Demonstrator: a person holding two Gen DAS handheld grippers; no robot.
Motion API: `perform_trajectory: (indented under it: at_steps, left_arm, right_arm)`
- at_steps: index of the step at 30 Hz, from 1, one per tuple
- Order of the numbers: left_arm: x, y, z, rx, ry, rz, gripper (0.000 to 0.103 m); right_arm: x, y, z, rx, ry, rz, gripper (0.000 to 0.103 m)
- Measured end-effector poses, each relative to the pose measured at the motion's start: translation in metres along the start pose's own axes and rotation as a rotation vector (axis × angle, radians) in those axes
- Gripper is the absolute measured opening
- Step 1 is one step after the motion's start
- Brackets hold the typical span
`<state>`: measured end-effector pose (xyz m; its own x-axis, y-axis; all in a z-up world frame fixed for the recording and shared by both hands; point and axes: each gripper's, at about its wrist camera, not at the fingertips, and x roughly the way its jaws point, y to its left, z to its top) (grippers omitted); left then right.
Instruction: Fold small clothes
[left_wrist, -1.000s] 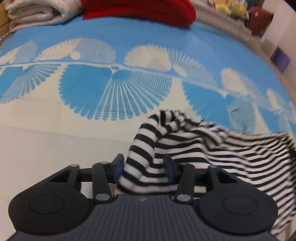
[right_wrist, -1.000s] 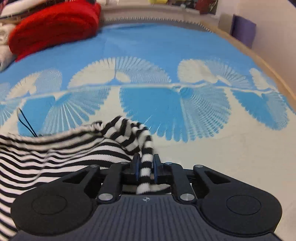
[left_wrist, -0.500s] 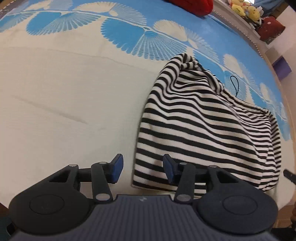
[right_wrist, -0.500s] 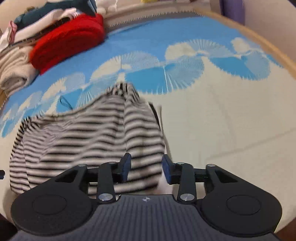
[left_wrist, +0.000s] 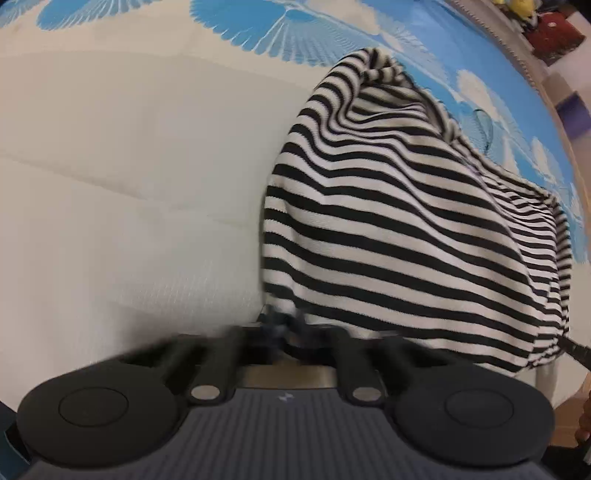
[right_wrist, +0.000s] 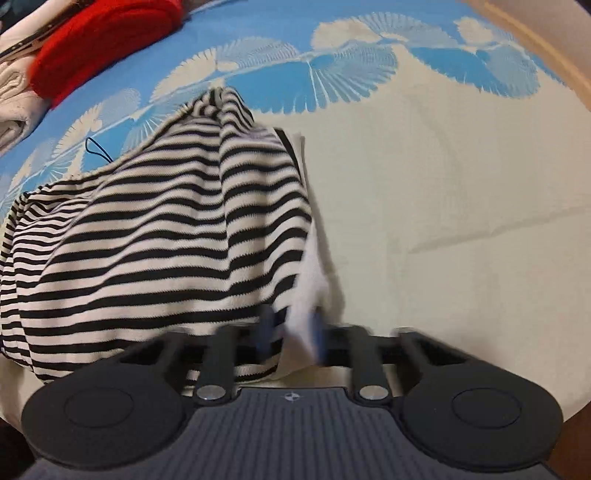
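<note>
The striped garment (left_wrist: 406, 229) is spread ahead of both grippers. Its near corners are pinched: left gripper (left_wrist: 282, 328) clamped together, right gripper (right_wrist: 291, 328) closing on cloth. A thin bite could slip when lifted.

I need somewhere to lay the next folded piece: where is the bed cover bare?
Bare cream cover lies beside the striped garment on its outer side in each view. It is crowded toward the far edge, where the red pile and white pile sit.
</note>
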<state>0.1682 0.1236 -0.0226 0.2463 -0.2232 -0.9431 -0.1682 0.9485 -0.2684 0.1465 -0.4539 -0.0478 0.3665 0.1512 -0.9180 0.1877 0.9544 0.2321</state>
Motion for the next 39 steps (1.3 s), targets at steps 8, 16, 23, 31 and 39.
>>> perform_trajectory:
  at_steps: [8,16,23,31,39]
  left_arm:
    - [-0.051,0.039,-0.017,-0.041,-0.149,-0.11,0.002]
    - [-0.029,0.052,-0.012,-0.154,-0.067,0.053,0.001]
    - [-0.045,-0.029,-0.015,0.141,-0.194,-0.151,0.025]
    - [0.006,-0.112,-0.005,0.305,-0.139,-0.141,0.026]
    - [0.049,-0.112,0.026,0.267,-0.125,0.052,0.026]
  right_arm:
    - [-0.035,-0.038,-0.006,0.133,-0.069,-0.004,0.005]
    - [-0.008,-0.022,-0.01,0.105,0.035,-0.127,0.011]
    - [-0.037,0.004,-0.003,0.032,-0.177,0.011,0.037]
    - [0.03,0.074,-0.018,-0.299,0.086,-0.028,0.047]
    - [0.028,0.081,-0.007,-0.263,0.061,-0.064,0.05]
